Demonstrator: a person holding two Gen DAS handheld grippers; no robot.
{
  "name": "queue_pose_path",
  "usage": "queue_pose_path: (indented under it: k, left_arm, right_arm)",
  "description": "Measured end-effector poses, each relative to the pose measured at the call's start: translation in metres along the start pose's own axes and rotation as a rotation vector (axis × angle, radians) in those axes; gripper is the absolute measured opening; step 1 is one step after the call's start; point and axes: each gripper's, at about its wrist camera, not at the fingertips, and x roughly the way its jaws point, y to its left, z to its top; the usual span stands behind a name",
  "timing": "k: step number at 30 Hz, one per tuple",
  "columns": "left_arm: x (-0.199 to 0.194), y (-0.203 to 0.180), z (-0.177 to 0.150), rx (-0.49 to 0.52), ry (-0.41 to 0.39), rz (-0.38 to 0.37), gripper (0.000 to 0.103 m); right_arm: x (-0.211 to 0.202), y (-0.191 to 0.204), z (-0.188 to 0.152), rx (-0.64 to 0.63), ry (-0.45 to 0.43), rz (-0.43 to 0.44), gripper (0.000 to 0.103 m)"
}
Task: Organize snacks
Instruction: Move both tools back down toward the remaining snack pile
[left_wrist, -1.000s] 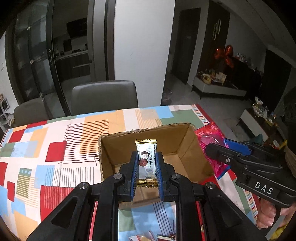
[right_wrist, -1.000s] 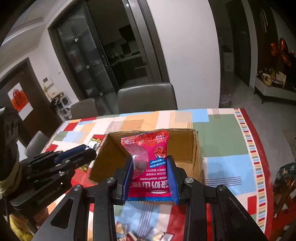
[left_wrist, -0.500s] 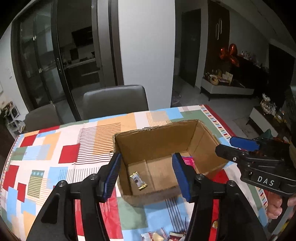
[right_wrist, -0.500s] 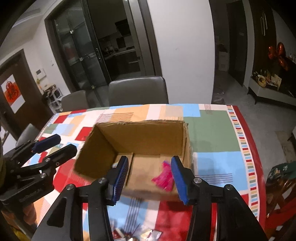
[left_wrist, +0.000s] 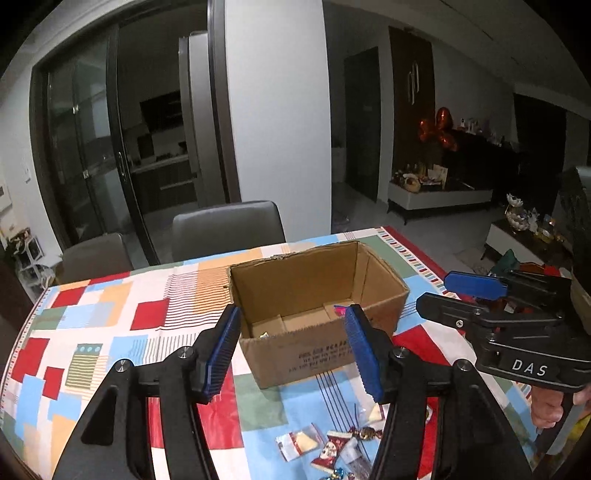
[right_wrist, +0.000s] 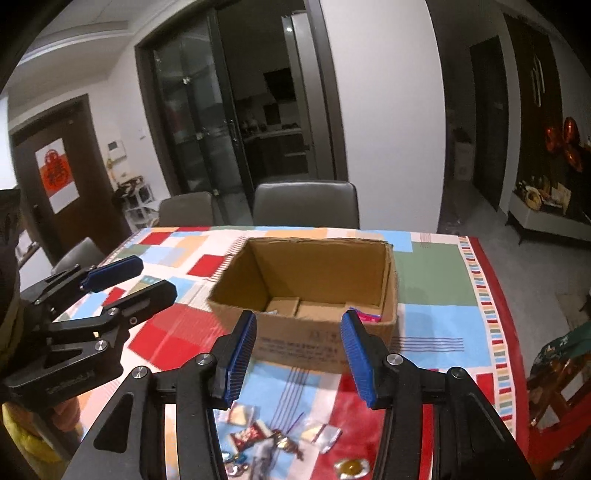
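An open cardboard box (left_wrist: 317, 347) (right_wrist: 295, 336) stands on the patchwork tablecloth. Inside it a pink packet (right_wrist: 365, 316) (left_wrist: 340, 309) lies by the right wall, and a gold wrapper corner (left_wrist: 264, 335) peeks up at the left. My left gripper (left_wrist: 291, 350) is open and empty, held above the table in front of the box. My right gripper (right_wrist: 299, 354) is open and empty too, pulled back on the near side. Each gripper appears in the other's view: the right gripper (left_wrist: 476, 295) and the left gripper (right_wrist: 129, 280). Several loose snack packets (left_wrist: 332, 446) (right_wrist: 280, 435) lie on the cloth below the fingers.
The tablecloth (left_wrist: 110, 332) covers the table. Grey chairs (left_wrist: 227, 229) (right_wrist: 306, 203) stand at the far edge. To the right the table's red border (right_wrist: 491, 295) ends above the floor. A hand (left_wrist: 550, 406) holds the right gripper.
Both grippers let go: the gold-wrapped bar and the pink packet dropped into the box. Both grippers then drew back toward me with jaws open, so the box looks farther away.
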Motion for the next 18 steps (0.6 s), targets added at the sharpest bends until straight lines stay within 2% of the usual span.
queue_pose_path:
  k: [5,11,18]
  left_arm:
    - [-0.022,-0.006,-0.018,0.026,-0.031,0.014,0.057]
    - [-0.03,-0.008,-0.04,0.042,-0.026,-0.009,0.057]
    - [-0.023,-0.013,-0.073,0.046,0.038,-0.048,0.057]
  right_arm:
    - [-0.012,0.013,-0.018,-0.042,-0.024,0.003,0.049]
    - [-0.021,0.023,-0.042,-0.087,-0.04,-0.013,0.049]
    - [-0.017,0.028,-0.075,-0.119,0.012,0.018,0.049]
